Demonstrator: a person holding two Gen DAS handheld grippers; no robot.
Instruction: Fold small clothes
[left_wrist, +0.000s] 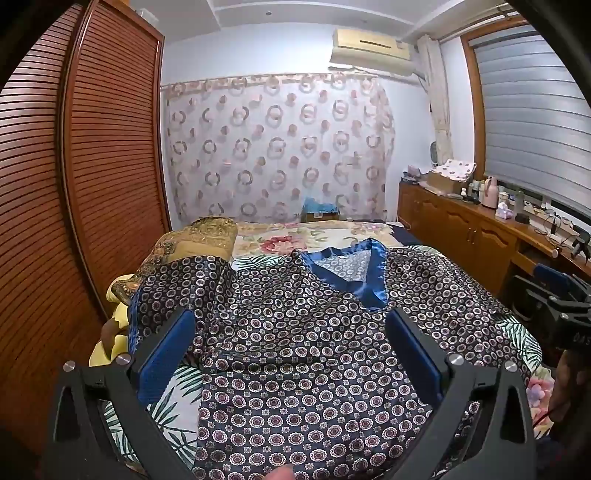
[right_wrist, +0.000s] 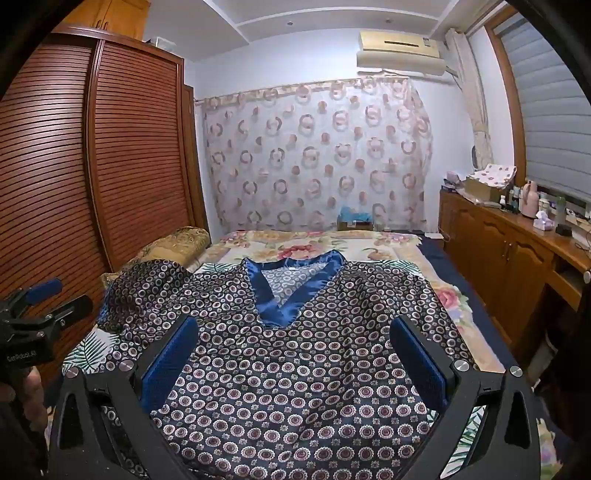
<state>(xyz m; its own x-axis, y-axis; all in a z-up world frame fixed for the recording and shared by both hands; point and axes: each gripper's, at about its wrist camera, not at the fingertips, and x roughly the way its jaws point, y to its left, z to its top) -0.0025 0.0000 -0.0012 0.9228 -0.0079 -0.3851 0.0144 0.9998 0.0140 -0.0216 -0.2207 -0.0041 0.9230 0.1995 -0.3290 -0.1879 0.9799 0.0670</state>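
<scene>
**Two grippers open over an unfolded top**

Two sets of jaws, both released and holding nothing: that is how I read my rig. My left gripper (left_wrist: 291, 354) hangs over the near left part of the patterned shirt (left_wrist: 303, 369), its blue pads spread wide with cloth showing between them. My right gripper (right_wrist: 295, 362) hangs over the shirt's middle in the same way, and I cannot tell whether either touches the fabric.

The shirt lies front up on the bed (right_wrist: 369, 245), hem toward me at 6 o'clock and the blue satin V-neck (right_wrist: 291, 291) at 12 o'clock. One sleeve (left_wrist: 177, 284) is draped over the gold pillow (left_wrist: 207, 232) at 10 o'clock; the other sleeve (left_wrist: 443, 284) spreads flat toward 2 o'clock. A crease crosses the body in the left wrist view.

I judge the folding has hardly begun. To do this step well I would take the sleeve off the pillow first, pinching near the cuff edge with shallow bites, since this cloth looks slippery and may slide. Then lay it across the chest and match the other side.

Beyond the bed, at 12 o'clock, hangs a ring-patterned curtain (right_wrist: 317, 155).
</scene>
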